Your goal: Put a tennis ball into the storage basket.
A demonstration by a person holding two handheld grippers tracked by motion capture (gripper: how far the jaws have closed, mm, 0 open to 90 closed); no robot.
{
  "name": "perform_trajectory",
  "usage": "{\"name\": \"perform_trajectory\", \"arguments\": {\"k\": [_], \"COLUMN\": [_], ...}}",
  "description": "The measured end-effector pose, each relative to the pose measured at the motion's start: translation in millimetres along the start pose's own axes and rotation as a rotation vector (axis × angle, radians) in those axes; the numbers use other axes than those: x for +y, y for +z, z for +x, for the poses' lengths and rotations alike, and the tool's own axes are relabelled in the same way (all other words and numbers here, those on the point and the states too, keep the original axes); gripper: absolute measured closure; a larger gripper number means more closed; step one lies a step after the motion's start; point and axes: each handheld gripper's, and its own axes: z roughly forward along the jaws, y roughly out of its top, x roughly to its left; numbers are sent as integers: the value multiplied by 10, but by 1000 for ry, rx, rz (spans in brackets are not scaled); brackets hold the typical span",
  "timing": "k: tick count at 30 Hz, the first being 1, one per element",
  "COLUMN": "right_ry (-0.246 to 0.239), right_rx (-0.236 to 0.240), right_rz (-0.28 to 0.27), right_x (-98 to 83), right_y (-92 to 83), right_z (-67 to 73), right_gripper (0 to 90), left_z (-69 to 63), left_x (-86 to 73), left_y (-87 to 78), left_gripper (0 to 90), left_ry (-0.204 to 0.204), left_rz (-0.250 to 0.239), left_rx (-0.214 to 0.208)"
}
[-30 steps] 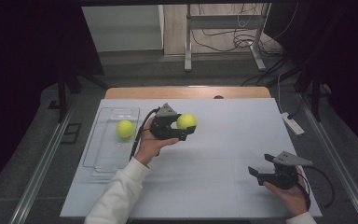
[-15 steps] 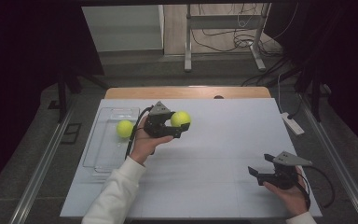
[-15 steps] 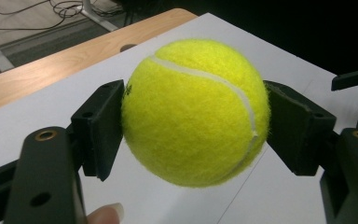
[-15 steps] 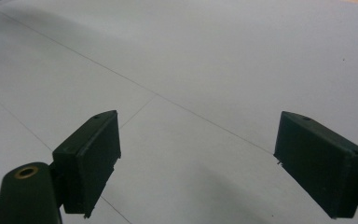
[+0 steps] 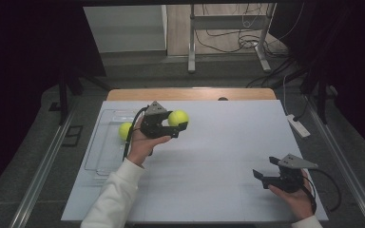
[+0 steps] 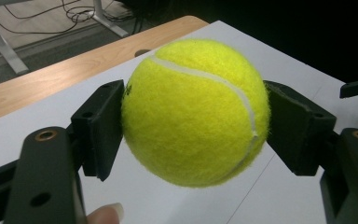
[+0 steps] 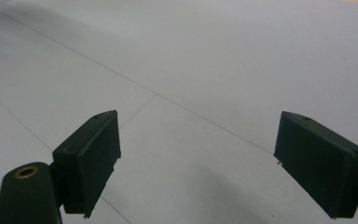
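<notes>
Tennis ball [image 6: 195, 112] sits clamped between left tongs [image 6: 193, 122]; seemingly off table [image 5: 228, 142].

The left gripper [image 5: 175, 124] holds a yellow tennis ball [image 5: 177, 118] between its jaws, above the white table [image 5: 228, 147]. Just behind this gripper, a second ball [image 5: 125, 130] lies in the clear tray [image 5: 100, 152]. The right gripper [image 5: 262, 176] is well apart, its jaws wide with nothing between.

Black jaws (brass-ringed holes), white sleeve [image 5: 111, 199]
</notes>
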Motion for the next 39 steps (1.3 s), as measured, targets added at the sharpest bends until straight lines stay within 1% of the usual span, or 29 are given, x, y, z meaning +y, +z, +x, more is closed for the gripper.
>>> {"name": "perform_trajectory", "arguments": {"k": [10, 13, 15, 39], "right_ry": [1, 1, 1, 2], "right_rx": [1, 1, 1, 1], "right_rz": [-3, -3, -3, -3], "right_x": [2, 2, 2, 1], "right_y": [-5, -5, -5, -6], "right_z": [-1, -1, -1, -4], "right_gripper": [148, 147, 147, 148], "left_z": [60, 73, 77, 229], "left_x": [5, 0, -1, -22], "left_y": [-83, -112, -118, -307], "left_gripper": [267, 266, 266, 266], "left_ry": [-10, -3, -2, -43], "left_rz": [-14, -11, -10, -34], "left_rx": [13, 31, 36, 69]}}
